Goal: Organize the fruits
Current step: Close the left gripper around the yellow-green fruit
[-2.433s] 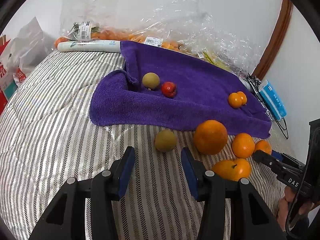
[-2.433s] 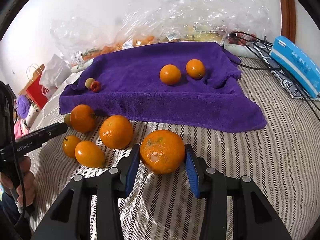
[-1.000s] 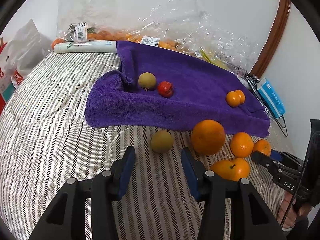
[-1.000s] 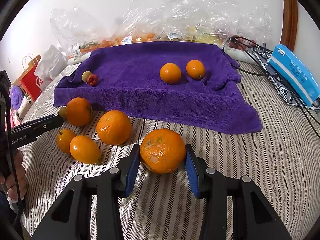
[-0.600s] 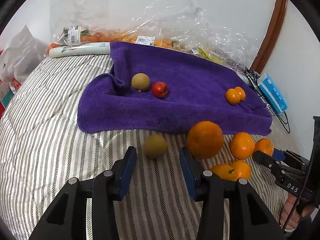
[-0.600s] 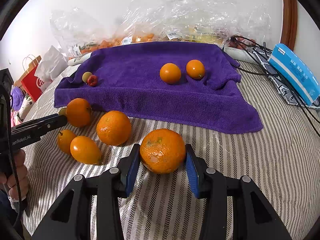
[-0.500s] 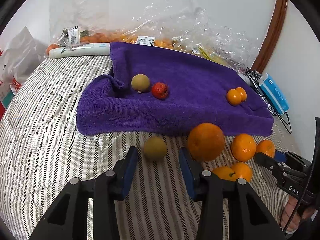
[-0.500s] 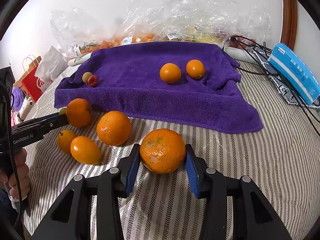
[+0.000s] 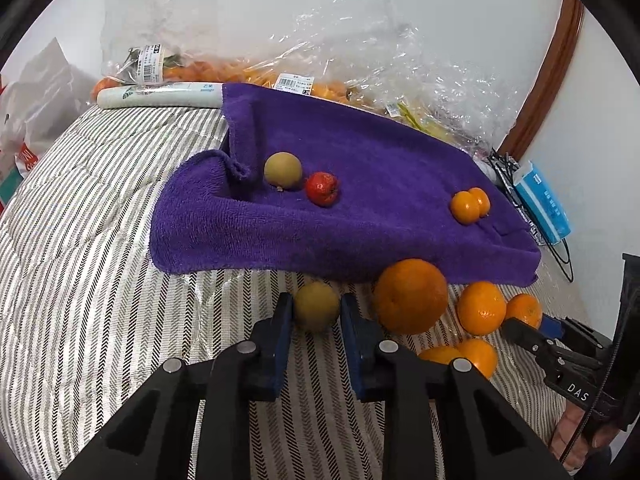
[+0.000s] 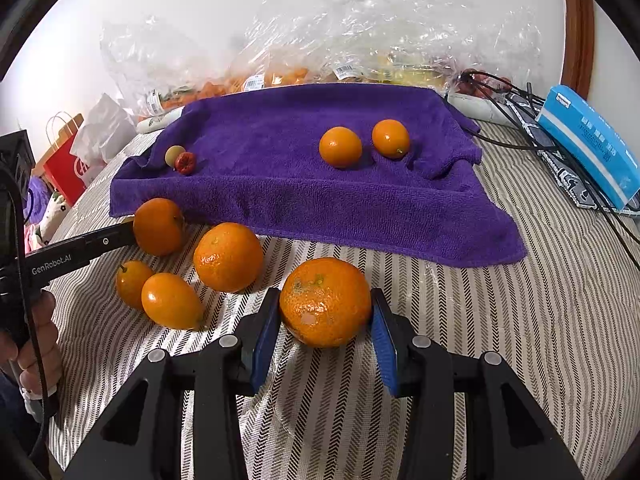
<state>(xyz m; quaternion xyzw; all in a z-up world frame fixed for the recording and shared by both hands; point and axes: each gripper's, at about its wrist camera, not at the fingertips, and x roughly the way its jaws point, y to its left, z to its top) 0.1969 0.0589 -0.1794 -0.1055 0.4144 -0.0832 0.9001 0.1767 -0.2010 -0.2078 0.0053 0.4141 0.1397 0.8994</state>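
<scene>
A purple towel [image 9: 372,168] lies on the striped bed and holds a green fruit [image 9: 283,170], a red fruit [image 9: 322,188] and two small oranges [image 9: 469,206]. My left gripper [image 9: 316,314] has closed around a second green fruit [image 9: 316,306] in front of the towel. My right gripper [image 10: 325,310] is shut on a large orange [image 10: 325,301] resting on the bed. Several loose oranges [image 10: 228,257] lie left of it. The left gripper also shows in the right wrist view [image 10: 120,236], its tip beside an orange.
Clear plastic bags of fruit [image 9: 320,60] line the wall behind the towel. A blue box [image 10: 588,148] and black cables [image 10: 520,100] lie at the right. Paper bags [image 10: 68,152] stand at the far left. The striped bedding [image 9: 80,260] stretches left of the towel.
My left gripper moved forward and closed its fingers around the green fruit on the bed. The right gripper stays still, holding the large orange.
</scene>
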